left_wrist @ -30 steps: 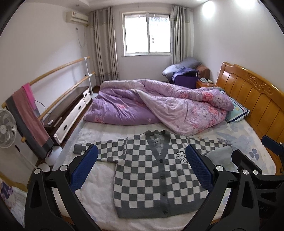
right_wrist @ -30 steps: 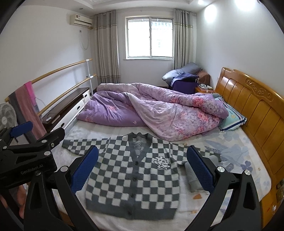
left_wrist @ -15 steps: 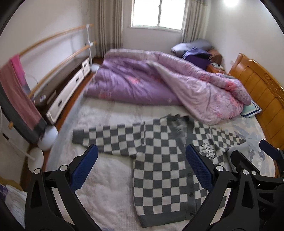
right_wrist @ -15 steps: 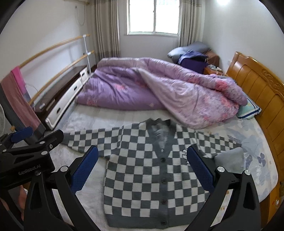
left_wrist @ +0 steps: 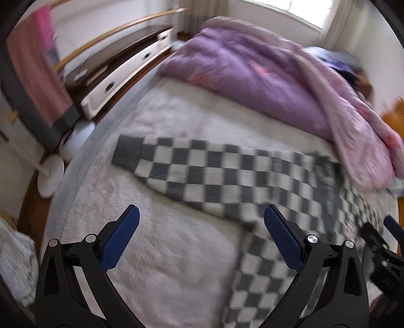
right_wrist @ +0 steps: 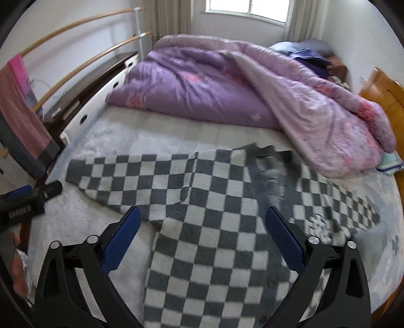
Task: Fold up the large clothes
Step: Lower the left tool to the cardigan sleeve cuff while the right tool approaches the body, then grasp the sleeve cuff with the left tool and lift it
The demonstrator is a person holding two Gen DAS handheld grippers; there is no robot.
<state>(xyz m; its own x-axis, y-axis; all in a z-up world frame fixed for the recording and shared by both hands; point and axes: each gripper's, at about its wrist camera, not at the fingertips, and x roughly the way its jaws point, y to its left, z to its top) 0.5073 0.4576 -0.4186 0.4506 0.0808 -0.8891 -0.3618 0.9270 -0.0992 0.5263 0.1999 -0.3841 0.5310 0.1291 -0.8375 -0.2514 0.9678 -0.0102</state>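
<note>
Both grippers, left (left_wrist: 200, 236) and right (right_wrist: 202, 236), hung with jaws wide apart and empty above the checked cardigan (right_wrist: 214, 227), spread flat on the bed (right_wrist: 83, 222); soft, thick knit, probably best pinched at the sleeve cuff (left_wrist: 128, 151)

The room had plain white walls (right_wrist: 83, 37) and a bright window (right_wrist: 246, 8) flanked by grey striped curtains (right_wrist: 171, 17). A bed with a white fleecy cover (right_wrist: 141, 131) filled most of the space, a crumpled purple quilt (right_wrist: 202, 88) heaped at its far side beside an orange wooden headboard (right_wrist: 383, 93). Along the left wall ran curved wooden rails (right_wrist: 83, 63), a pink-and-grey towel (right_wrist: 22, 118) draped over them, above a low dark-topped cabinet with white drawers (right_wrist: 101, 83).
</note>
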